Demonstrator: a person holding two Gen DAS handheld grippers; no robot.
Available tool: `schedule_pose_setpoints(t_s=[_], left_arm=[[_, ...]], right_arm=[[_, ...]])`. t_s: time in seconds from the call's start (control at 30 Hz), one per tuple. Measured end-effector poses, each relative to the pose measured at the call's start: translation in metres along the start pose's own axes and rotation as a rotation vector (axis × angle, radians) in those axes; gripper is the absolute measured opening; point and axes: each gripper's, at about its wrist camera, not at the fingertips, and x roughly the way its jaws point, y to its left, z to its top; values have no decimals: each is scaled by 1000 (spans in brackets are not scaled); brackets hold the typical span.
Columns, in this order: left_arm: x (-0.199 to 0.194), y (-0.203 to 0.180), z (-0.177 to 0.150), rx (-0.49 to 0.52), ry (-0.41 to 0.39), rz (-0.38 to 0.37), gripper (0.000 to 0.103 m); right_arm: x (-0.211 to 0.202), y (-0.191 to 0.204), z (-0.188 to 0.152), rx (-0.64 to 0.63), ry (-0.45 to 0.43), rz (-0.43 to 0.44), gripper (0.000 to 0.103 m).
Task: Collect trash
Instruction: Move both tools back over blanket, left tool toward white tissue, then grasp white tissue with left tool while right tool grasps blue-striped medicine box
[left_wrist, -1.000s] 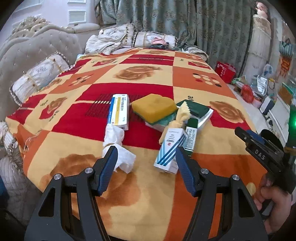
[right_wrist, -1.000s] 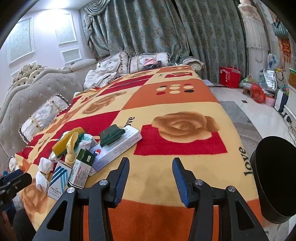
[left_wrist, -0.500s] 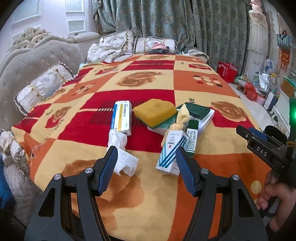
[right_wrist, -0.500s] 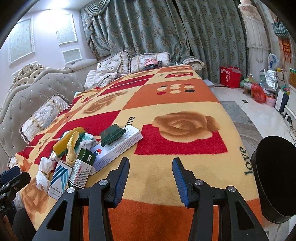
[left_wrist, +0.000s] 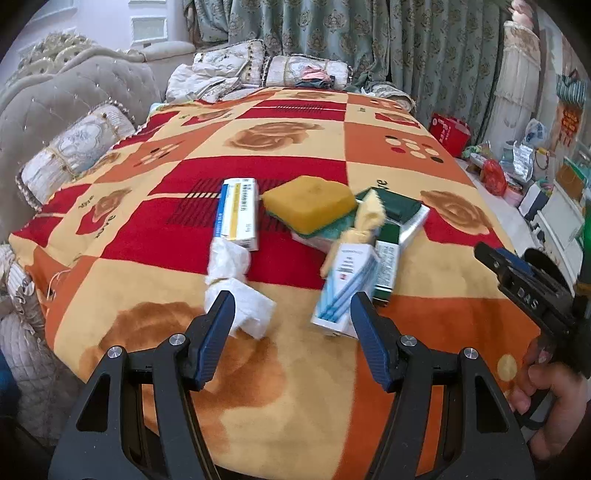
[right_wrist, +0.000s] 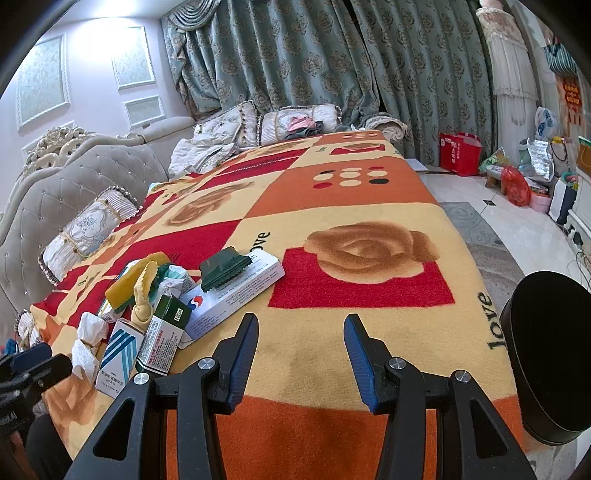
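Trash lies in a cluster on the patterned blanket (left_wrist: 295, 387): a crumpled white tissue (left_wrist: 236, 280), a blue-striped white box (left_wrist: 345, 291), a green and white box (left_wrist: 386, 262), a yellow-banded box (left_wrist: 239, 212), a yellow sponge (left_wrist: 310, 203), a knotted yellow cloth (left_wrist: 364, 221) and a dark green packet (right_wrist: 223, 267) on a long white box (right_wrist: 236, 295). My left gripper (left_wrist: 290, 325) is open, hovering just short of the tissue and striped box, nothing between its fingers. My right gripper (right_wrist: 301, 345) is open over bare blanket, right of the pile.
A black round bin (right_wrist: 550, 350) stands beside the bed at the right edge. The padded headboard (right_wrist: 74, 184) and cushions (right_wrist: 88, 229) line the left side. Bags and a red box (right_wrist: 460, 153) clutter the floor by the curtains. A hand (left_wrist: 554, 398) holds the right gripper's handle.
The left wrist view has pulled back slightly, so the trash pile looks a little farther and higher in frame. The right gripper has stayed still.
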Motion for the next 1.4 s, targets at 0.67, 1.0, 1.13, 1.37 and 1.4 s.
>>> schedule_pose_setpoints(t_s=[0.67, 1.0, 1.13, 1.37, 1.4], left_arm=[[74, 61, 2, -37, 43, -130, 60], [54, 80, -9, -103, -15, -139, 23], [48, 88, -10, -139, -41, -154, 23], [50, 88, -11, -133, -49, -151, 23], [49, 86, -12, -124, -56, -150, 23]], right_arm=[[1, 58, -16, -55, 110, 472, 59], [35, 121, -37, -110, 264, 585, 62], [58, 129, -33, -94, 298, 496, 62], [60, 128, -31, -90, 289, 472, 38], [53, 129, -32, -123, 279, 467, 37]])
